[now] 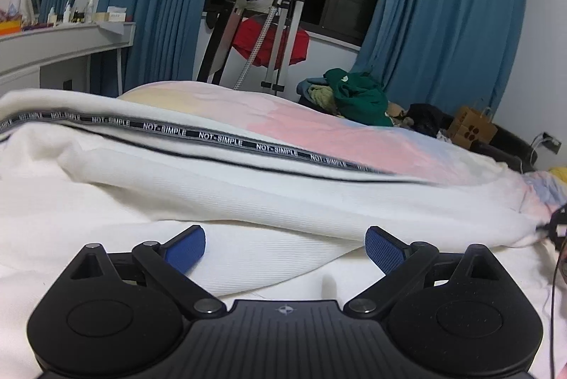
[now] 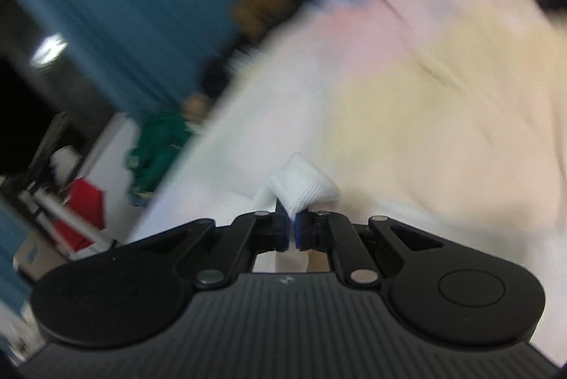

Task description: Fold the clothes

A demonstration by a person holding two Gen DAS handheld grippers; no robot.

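On the pastel bedspread (image 1: 319, 120), a white garment (image 1: 177, 187) lies spread, its "NOT-SIMPLE" taped edge (image 1: 219, 139) running diagonally across a raised fold. The left gripper (image 1: 285, 246) rests low over the cloth, jaws spread wide and holding nothing. The right gripper (image 2: 291, 230) pinches a bunched white corner, its surroundings blurred.

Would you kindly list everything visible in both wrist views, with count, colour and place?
white garment: one, white with black lettered stripe, spread on bed
bedsheet: one, pastel pink, yellow, blue, under garment
curtains: two, blue, flanking dark window
red cloth: one, red, on rack by window
green clothes: one heap, green, beyond bed
paper bag: one, brown, far right
vanity shelf: one, white, left, holding bottles
left gripper: black, blue pads, open over garment
right gripper: black, pinching white garment fold
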